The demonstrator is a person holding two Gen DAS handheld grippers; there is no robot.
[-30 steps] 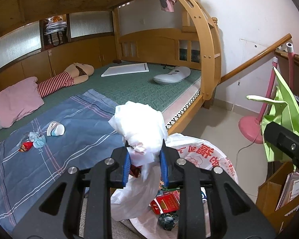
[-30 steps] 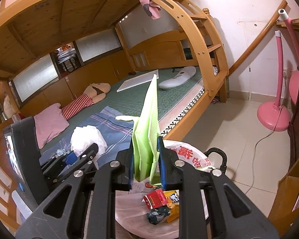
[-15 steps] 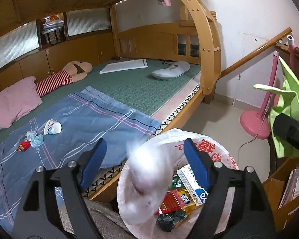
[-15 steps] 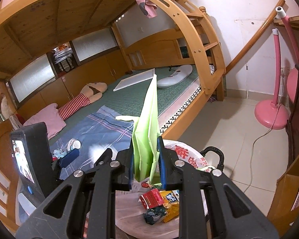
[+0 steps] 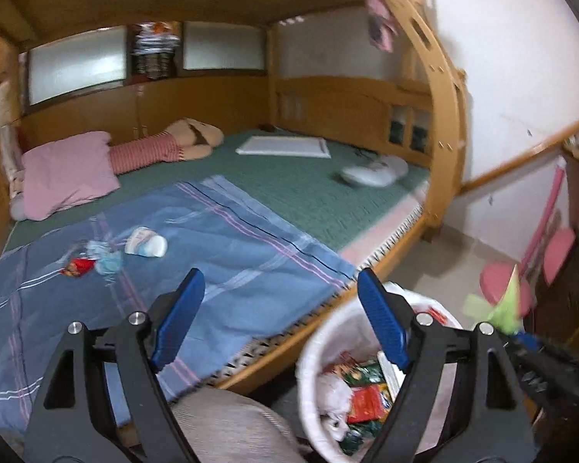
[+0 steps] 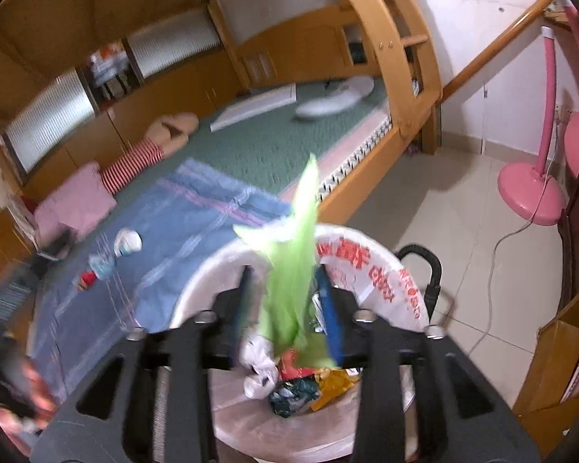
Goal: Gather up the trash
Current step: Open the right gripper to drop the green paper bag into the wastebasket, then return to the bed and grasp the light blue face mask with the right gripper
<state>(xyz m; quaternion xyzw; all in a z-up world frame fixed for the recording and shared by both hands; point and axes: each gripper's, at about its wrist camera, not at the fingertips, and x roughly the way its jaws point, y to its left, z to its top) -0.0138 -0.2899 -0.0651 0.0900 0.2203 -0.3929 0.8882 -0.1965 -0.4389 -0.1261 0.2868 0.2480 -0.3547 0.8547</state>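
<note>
On the left of the scene, three scraps are not yet collected on the blue blanket [image 5: 212,254]: a red wrapper [image 5: 75,266], a pale blue crumple [image 5: 106,260] just beside it, and a white and blue cup-like piece [image 5: 146,243] a little apart. Judged from their position, they are the next pickups. The left gripper [image 5: 280,322] points out over the blanket's near edge, its jaws spread wide after opening, with nothing between the blue pads and nothing touching them. This placement suggests that its load is already delivered and that it is being turned toward the bed. To the right stands the trash bin [image 6: 366,266], lined with a white bag bearing red print, close against the bed frame so that both hands can reach it. Inside lie a crumpled white bag [image 6: 258,366] and mixed coloured wrappers. The right gripper [image 6: 285,308] sits directly above the bin mouth, evidently placed for a drop. Its jaws have just been opening to a moderate gap, and the green plastic bag [image 6: 293,281] stands between them. Blur prevents certainty, but the pads appear clear of the bag on both sides, so it looks released rather than gripped, its lower end touching the rubbish below.
</note>
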